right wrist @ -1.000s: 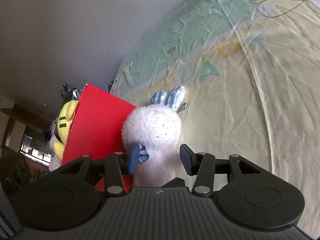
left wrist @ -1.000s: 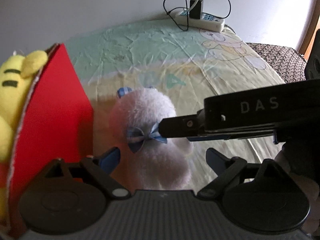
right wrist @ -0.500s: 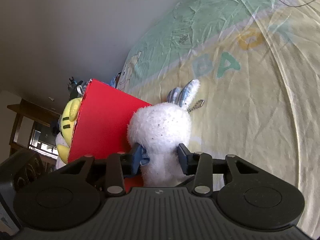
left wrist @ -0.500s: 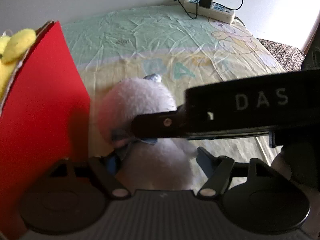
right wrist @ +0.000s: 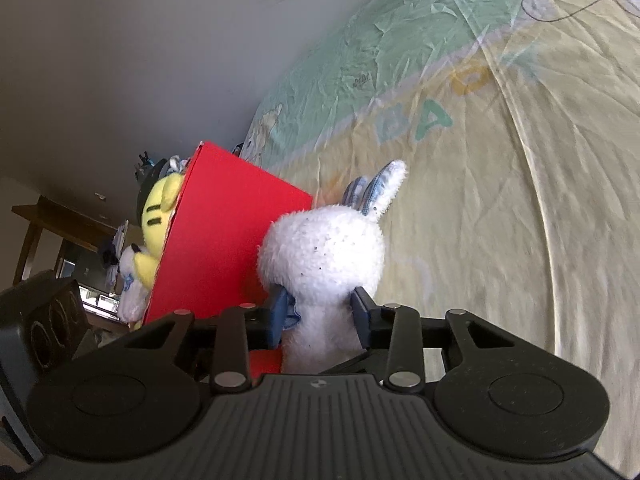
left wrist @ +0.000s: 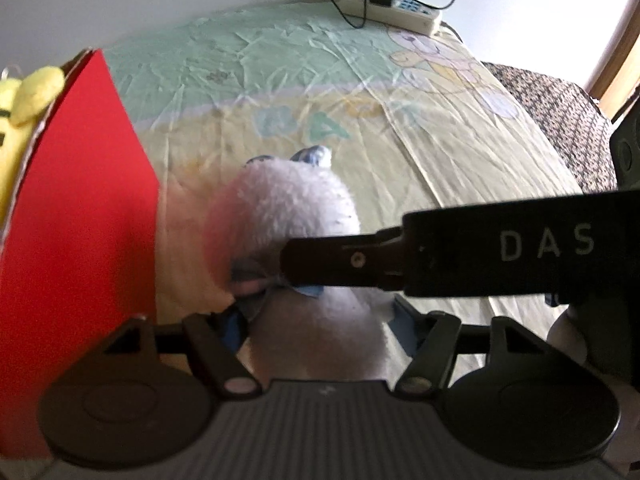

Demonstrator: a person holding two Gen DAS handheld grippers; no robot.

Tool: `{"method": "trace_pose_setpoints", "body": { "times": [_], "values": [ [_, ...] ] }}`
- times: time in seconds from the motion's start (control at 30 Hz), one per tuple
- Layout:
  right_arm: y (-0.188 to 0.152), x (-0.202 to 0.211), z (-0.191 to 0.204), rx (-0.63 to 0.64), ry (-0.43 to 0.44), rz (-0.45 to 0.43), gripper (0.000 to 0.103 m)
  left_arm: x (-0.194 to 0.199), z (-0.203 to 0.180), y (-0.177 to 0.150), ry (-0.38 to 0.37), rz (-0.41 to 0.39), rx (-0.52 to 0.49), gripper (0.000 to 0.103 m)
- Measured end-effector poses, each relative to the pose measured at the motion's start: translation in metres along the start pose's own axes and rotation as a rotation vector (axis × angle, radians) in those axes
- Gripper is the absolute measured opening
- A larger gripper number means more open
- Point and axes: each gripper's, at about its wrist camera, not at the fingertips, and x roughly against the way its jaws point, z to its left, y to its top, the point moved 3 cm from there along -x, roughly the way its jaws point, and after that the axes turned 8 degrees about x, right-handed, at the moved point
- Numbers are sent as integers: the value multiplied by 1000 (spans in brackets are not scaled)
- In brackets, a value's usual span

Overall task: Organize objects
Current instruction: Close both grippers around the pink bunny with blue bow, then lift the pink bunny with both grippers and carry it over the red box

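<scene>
- Far left, right-wrist view: yellow plush toy w/ black stripes (right wrist: 157,216) sits inside the tall red cardboard box (right wrist: 224,240); a small white fluffy toy (right wrist: 130,296) is low beside it, also behind the box wall. Can't tell what the dark bits above them are.
- Red box stands on the pale yellow-and-green printed bedsheet (right wrist: 520,160), open top edge toward the wall.
- Just right of the box, touching or nearly touching its wall: white fluffy plush rabbit w/ blue checked ears (right wrist: 324,256), upright, ears pointing away from me.
- My right gripper (right wrist: 318,314) is clamped on the rabbit's neck, blue pads (right wrist: 278,312) pressed into the fur on both sides, by its blue bow.
- Left-wrist view: same rabbit (left wrist: 288,216) sits betw. the fingers of my left gripper (left wrist: 320,328); jaws are apart, blue tips flank its body, contact unclear – blurred.
- Right gripper's black finger marked "DAS" crosses in from the right over the rabbit's neck.
- Far back right: white power strip w/ black plug and cables (left wrist: 394,8) at the sheet's edge by the wall.
</scene>
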Motion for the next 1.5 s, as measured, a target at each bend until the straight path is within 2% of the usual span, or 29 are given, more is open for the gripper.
{"method": "trace_pose_setpoints", "body": {
  "times": [0.23,0.43,0.63,1.13,1.33,1.5],
  "values": [
    [-15,15,15,24,34,-3,38,21,-11,-14,34,-5,-22,68],
    [-27,23,34,40,25,-7,38,40,-13,-25,39,-5,-24,68],
    [-37,27,52,47,-18,-39,38,55,-6,-32,10,4,-51,68],
    [-74,20,86,-20,-105,-142,38,78,21,-51,-83,39,-198,68],
    [-83,24,92,-19,-95,-136,38,84,25,-62,-92,56,-228,68],
    [-87,30,94,-11,-67,-93,38,94,26,-70,-102,63,-225,68]
  ]
}}
